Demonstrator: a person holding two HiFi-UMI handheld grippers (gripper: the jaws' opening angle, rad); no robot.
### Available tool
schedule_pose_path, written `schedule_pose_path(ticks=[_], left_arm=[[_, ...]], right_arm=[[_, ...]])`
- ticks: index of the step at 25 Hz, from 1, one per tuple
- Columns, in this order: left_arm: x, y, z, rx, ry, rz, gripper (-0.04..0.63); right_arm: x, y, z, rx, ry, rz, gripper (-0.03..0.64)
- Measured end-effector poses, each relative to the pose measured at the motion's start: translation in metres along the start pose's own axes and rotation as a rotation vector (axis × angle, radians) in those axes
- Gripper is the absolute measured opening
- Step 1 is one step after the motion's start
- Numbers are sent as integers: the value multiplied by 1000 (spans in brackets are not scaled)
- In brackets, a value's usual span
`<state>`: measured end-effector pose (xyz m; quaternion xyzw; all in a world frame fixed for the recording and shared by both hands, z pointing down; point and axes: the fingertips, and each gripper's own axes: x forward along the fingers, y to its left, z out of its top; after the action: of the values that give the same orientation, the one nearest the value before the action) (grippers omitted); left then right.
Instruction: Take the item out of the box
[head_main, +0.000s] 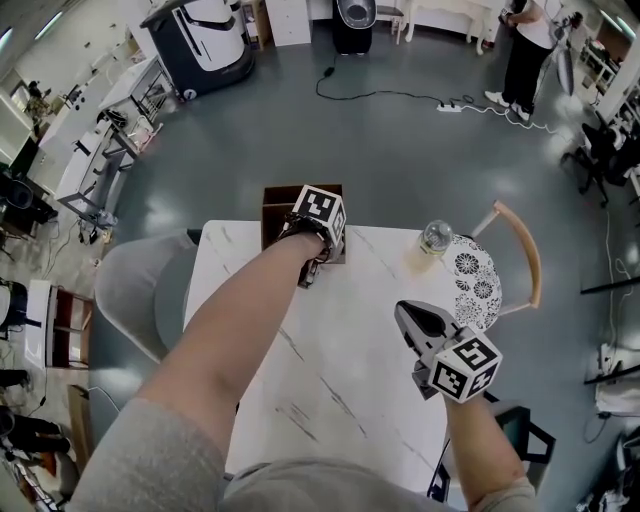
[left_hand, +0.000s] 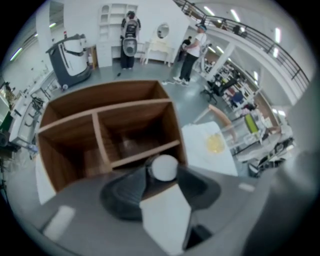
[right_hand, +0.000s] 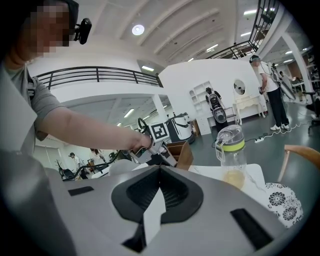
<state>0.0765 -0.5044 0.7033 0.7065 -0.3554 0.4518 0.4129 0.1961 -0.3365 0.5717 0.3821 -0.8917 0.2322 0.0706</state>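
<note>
Right claw (head_main: 402, 310) pressed together, empty; left claw (left_hand: 163, 172) pinches the item (left_hand: 165, 166), white end camera-facing, beside box (left_hand: 107, 107).

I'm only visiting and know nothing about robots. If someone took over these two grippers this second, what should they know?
Left gripper: shut on a small white-topped item, at the near wall of the wooden box.
Right gripper: shut, empty, held above the white table.
Done: item gripped.
Left: lift it clear of the box, probably set it on the table.
</note>
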Motion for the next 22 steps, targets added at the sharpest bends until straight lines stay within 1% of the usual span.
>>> schedule_pose_path(ticks=[3,6,8,12,16,22], left_arm=[[3,1,1,-15,-31,8,189],[6,1,3,-4,-84,30,163],[8,0,4,-2,-82,35,160],[7,-1,4,3,-69,21,153],[7,1,4,-1,-81,0,138],[5,0,4,-11,-121,-23,126]], right_arm=[[2,2,-2,4,3,3,6],[3,3,-4,6,6,6,6],[3,2,-4,8,7,5,6],[2,0,-4,13,7,-3,6],[3,-1,-6,16,7,-9,6],[2,-2,-3,14,3,-21,6]])
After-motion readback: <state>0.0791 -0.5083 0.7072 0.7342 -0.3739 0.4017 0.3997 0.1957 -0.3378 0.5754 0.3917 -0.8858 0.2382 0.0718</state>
